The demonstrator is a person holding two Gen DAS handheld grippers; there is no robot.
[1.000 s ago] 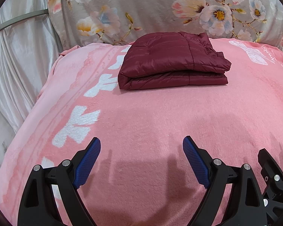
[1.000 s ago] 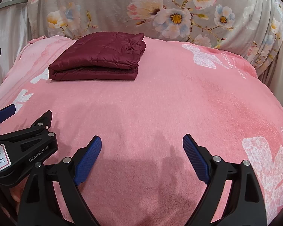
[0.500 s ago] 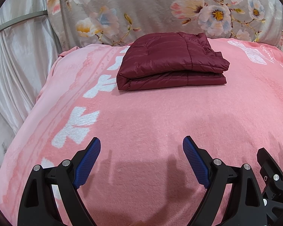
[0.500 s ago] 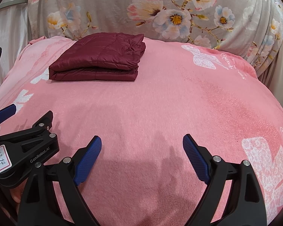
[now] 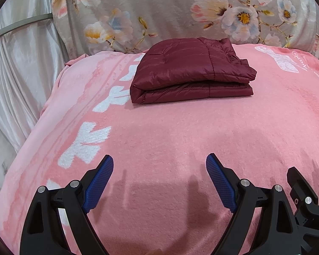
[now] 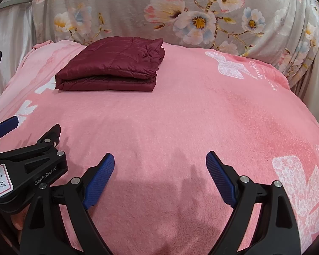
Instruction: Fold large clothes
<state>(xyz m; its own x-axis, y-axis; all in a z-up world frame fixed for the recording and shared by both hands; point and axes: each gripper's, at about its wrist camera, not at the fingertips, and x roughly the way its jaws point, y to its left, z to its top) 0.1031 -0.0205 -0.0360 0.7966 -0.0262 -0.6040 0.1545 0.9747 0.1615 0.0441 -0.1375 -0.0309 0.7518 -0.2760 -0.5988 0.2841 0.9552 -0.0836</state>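
Nothing moved, one folded jacket, two tools apart

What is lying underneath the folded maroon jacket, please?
The folded maroon jacket rests directly on the pink blanket. Whatever the blanket covers, and the patch beneath the jacket itself, cannot be seen.

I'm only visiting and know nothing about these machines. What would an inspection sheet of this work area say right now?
Surface: pink blanket with white prints, spread flat.
Job's things: maroon quilted jacket, folded into a neat stack, lying near the blanket's far edge.
Clutter: nothing seen.
Grippers: left gripper open and empty above the blanket; right gripper open and empty beside it.
Cables: nothing seen.
Surroundings: floral cloth behind the blanket; pale satin curtain at the left.
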